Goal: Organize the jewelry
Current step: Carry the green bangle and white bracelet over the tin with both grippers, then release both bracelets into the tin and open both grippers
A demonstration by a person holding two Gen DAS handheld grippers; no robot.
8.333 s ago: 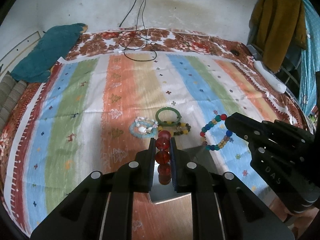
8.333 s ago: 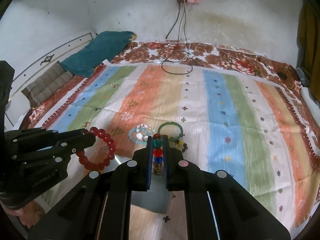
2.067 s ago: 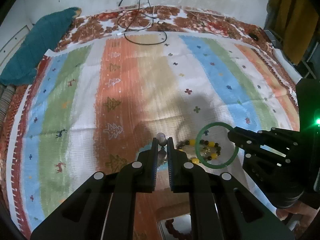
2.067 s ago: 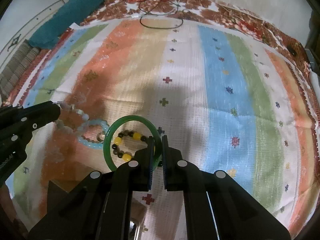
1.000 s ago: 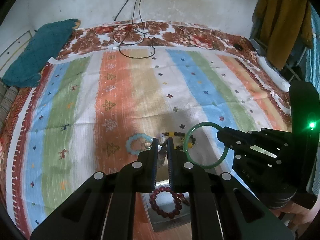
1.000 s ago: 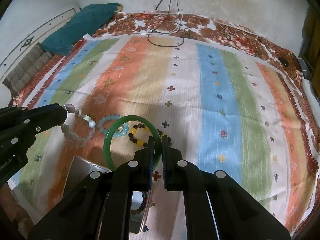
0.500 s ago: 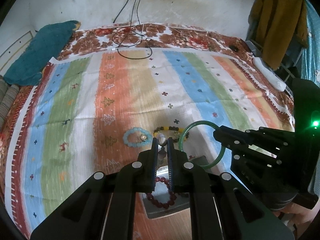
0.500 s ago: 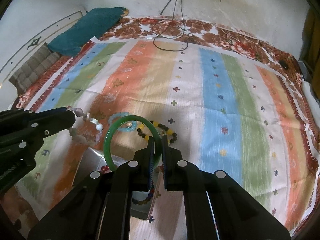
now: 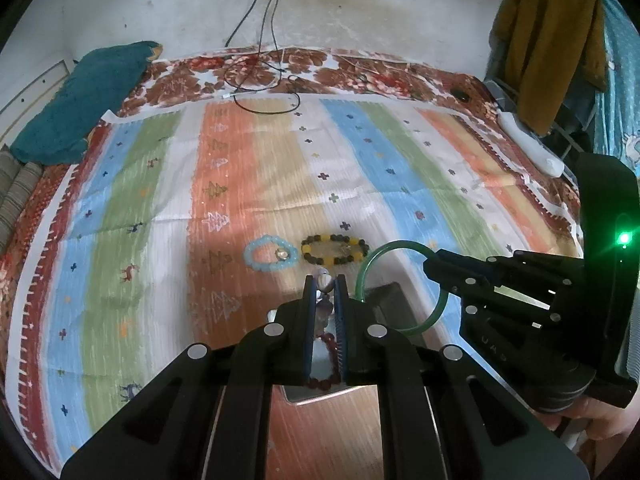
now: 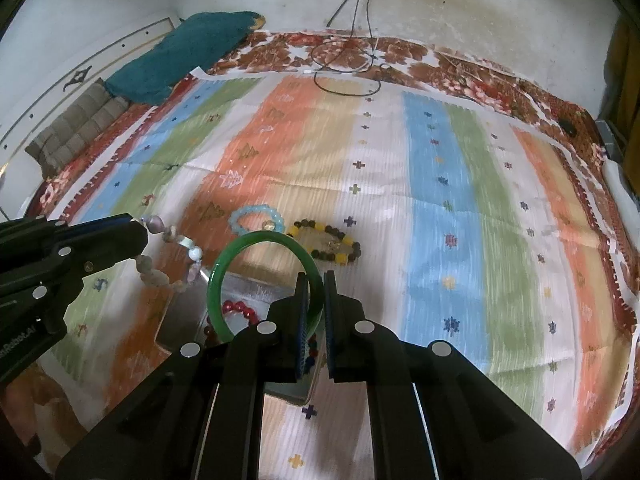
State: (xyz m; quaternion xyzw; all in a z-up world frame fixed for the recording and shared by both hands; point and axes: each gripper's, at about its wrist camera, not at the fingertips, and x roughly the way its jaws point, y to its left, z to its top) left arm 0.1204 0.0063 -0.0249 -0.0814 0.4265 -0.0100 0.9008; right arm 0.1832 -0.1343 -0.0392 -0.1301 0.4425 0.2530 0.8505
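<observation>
My left gripper (image 9: 323,286) is shut on a pale stone-bead bracelet (image 10: 170,258), which hangs from its tips over a metal tray (image 9: 386,294). My right gripper (image 10: 316,280) is shut on a green bangle (image 10: 224,268) and holds it above the same tray (image 10: 182,308). The bangle also shows in the left wrist view (image 9: 370,264). A red bead bracelet (image 10: 240,310) lies in the tray. A light blue bead bracelet (image 9: 270,254) and a dark-and-yellow bead bracelet (image 9: 334,249) lie on the striped cloth (image 9: 400,168) beyond the tray.
A teal pillow (image 9: 84,96) lies at the far left of the bed. Black cables (image 9: 260,84) run from a wall socket onto the cloth. A mustard garment (image 9: 552,40) hangs at the right, above a white object (image 9: 528,144) at the bed's edge.
Both grippers have drawn back and up from the cloth with their bracelets, now over the tray. The blue and dark-and-yellow bracelets stay on the cloth.
</observation>
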